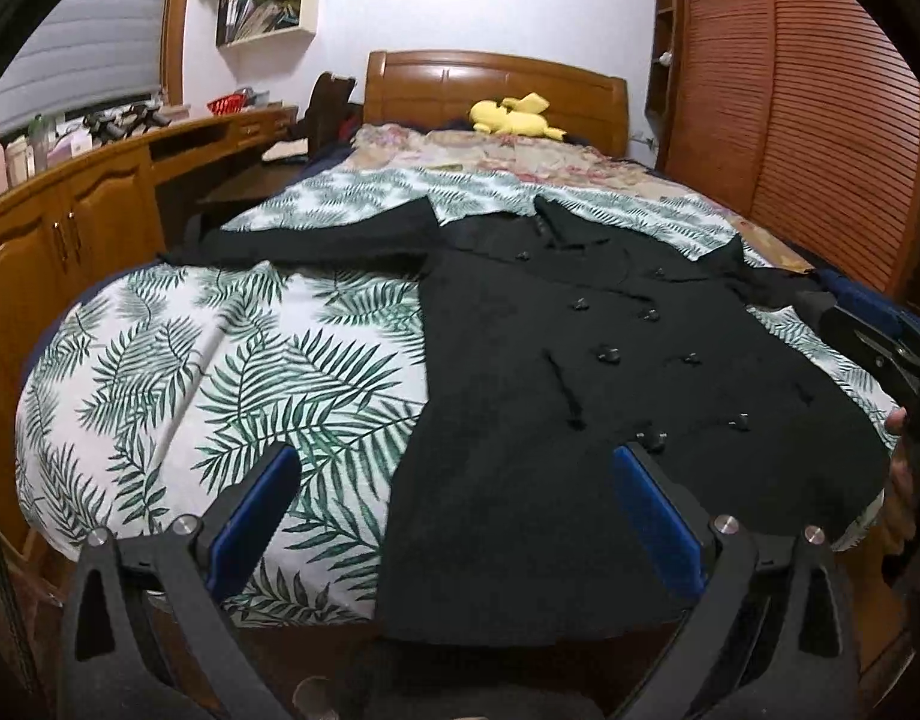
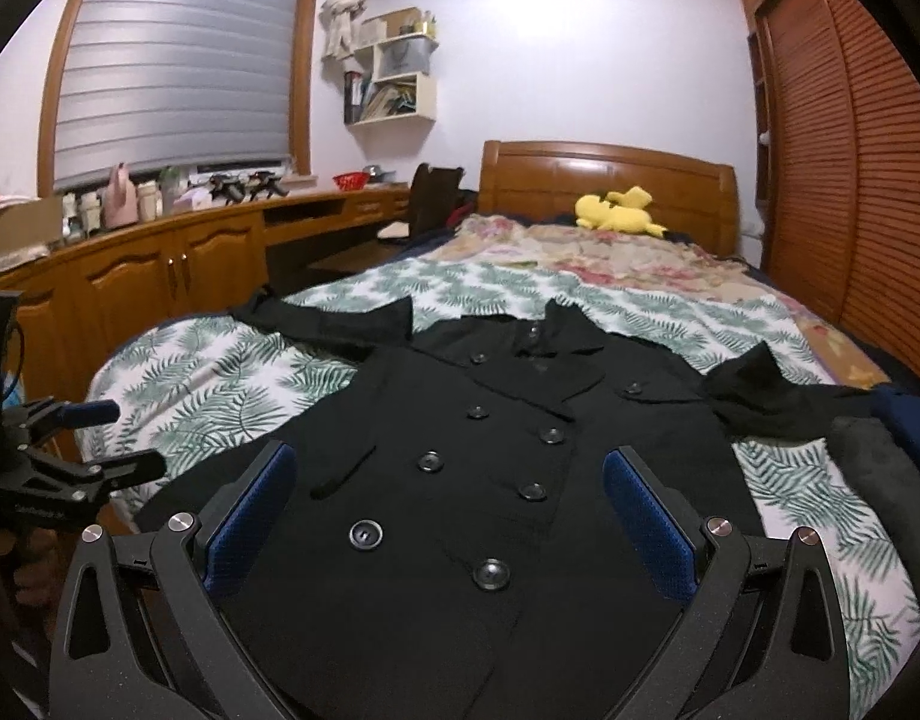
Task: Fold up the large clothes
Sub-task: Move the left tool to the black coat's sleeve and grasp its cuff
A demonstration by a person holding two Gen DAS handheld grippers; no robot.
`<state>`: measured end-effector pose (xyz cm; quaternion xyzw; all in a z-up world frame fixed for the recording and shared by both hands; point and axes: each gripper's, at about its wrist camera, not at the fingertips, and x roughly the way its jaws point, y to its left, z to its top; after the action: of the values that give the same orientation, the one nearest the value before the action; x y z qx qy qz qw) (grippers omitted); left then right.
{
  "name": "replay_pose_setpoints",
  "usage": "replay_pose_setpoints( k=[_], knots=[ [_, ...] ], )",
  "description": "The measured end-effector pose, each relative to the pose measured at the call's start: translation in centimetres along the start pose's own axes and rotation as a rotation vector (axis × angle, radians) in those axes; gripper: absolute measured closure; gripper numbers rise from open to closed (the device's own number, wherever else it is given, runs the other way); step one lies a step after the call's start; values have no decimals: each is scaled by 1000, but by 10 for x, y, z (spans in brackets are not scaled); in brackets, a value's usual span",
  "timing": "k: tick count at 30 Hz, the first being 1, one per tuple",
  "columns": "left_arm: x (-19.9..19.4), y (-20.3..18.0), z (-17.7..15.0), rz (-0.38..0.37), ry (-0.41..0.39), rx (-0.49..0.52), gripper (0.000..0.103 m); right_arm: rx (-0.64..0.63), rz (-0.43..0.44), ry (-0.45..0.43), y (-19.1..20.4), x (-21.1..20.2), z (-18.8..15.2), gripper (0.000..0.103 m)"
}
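A black double-breasted coat (image 1: pixel 610 360) (image 2: pixel 490 450) lies flat, front up, on the bed, hem toward me and both sleeves spread out sideways. My left gripper (image 1: pixel 454 486) hovers open over the hem's left corner, with blue pads (image 1: pixel 658 522) wide apart and nothing between them. My right gripper (image 2: pixel 448 492) is open too, above the lower front of the coat near its buttons (image 2: pixel 491 574). The left gripper (image 2: pixel 100 438) shows at the left edge of the right wrist view. The right gripper (image 1: pixel 868 342) shows at the right edge of the left wrist view.
The bed has a palm-leaf sheet (image 1: pixel 220 372) and a floral blanket (image 2: pixel 610 258) beyond it. A yellow plush toy (image 2: pixel 616 210) lies by the wooden headboard (image 2: pixel 604 180). Wooden cabinets and a desk (image 2: pixel 160 264) run along the left; louvred wardrobe doors (image 2: pixel 850 180) stand on the right.
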<state>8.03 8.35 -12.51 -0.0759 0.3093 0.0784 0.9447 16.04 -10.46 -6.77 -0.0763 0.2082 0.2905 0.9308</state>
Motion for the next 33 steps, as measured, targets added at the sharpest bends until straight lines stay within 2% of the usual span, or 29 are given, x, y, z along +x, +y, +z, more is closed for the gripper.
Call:
replay_pose_setpoints(
  k=[4, 8, 15, 21, 26, 30, 33],
  knots=[
    [11, 12, 4, 15, -2, -8, 0, -6, 33, 19, 0, 30, 6, 0],
    [21, 27, 12, 86, -28, -4, 0, -15, 61, 21, 5, 61, 15, 0],
    [42, 66, 30, 140, -55, -51, 0, -18, 141, 33, 18, 126, 39, 0],
    [69, 104, 49, 159, 21, -97, 0, -42, 179, 62, 27, 184, 54, 0],
    [87, 137, 66, 152, 45, -148, 0, -53, 188, 108, 20, 221, 41, 0],
    [106, 157, 83, 136, 66, -159, 0, 12, 222, 158, 5, 234, 26, 0],
    [126, 169, 99, 136, 79, -166, 0, 8, 235, 160, 5, 235, 28, 0]
  ],
)
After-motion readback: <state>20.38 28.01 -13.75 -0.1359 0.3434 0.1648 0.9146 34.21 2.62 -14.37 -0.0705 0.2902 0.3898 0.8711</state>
